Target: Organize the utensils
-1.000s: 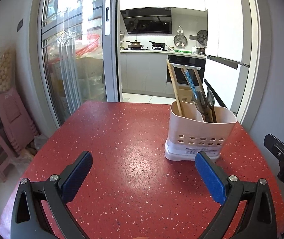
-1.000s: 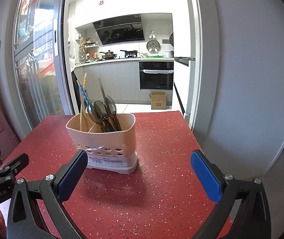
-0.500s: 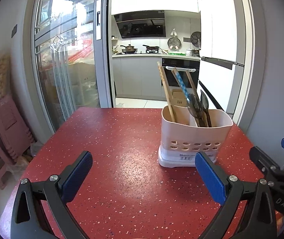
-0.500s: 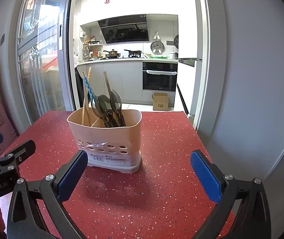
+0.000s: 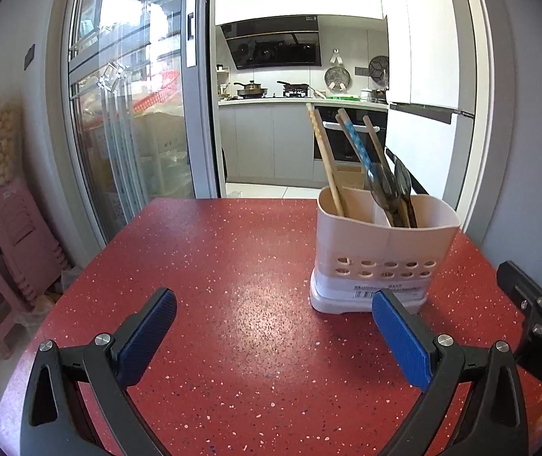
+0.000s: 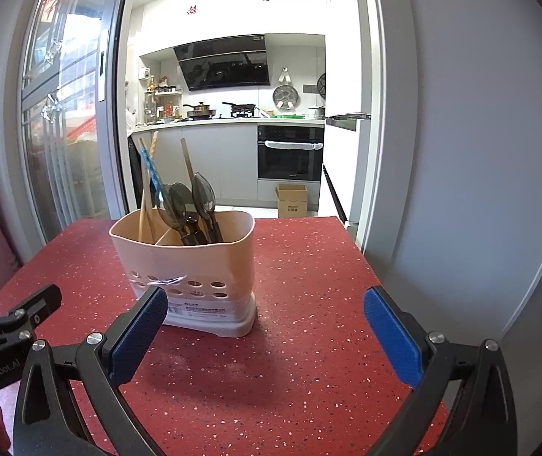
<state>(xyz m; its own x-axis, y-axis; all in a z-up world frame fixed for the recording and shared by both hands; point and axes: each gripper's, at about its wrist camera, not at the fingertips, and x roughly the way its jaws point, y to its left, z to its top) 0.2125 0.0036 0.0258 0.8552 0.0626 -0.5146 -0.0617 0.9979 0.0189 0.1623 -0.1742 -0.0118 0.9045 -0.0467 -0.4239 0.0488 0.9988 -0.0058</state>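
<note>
A: Left wrist view first: what's the left gripper [image 5: 273,330] doing?

B: Fingers spread wide, nothing between them, hovering over the red table [image 5: 233,266]. The caddy [image 5: 383,254] stands on the table ahead and to the right, just past the right blue pad [image 5: 400,342].

A: And what's in the caddy?

B: Two compartments. The left one has chopsticks [image 5: 326,163] leaning left. The right one has dark spoons [image 5: 389,190], bowls up, plus a blue-patterned handle and another wooden stick. I can't count the pieces exactly.

A: Right wrist view?

B: The right gripper [image 6: 265,321] is also wide open and empty. From there the caddy [image 6: 191,269] sits ahead and left, its base close behind the left pad [image 6: 138,332]; whether they touch I can't tell. Spoons [image 6: 191,201] and chopsticks [image 6: 145,186] stick up out of the top.

A: Do the grippers see each other?

B: Yes, each shows at the edge of the other's view, low beside the table. Neither touches the caddy's contents.

A: Anything behind?

B: A glass sliding door [image 5: 134,114] on the left and a kitchen with an oven [image 6: 290,155] beyond the table
</note>
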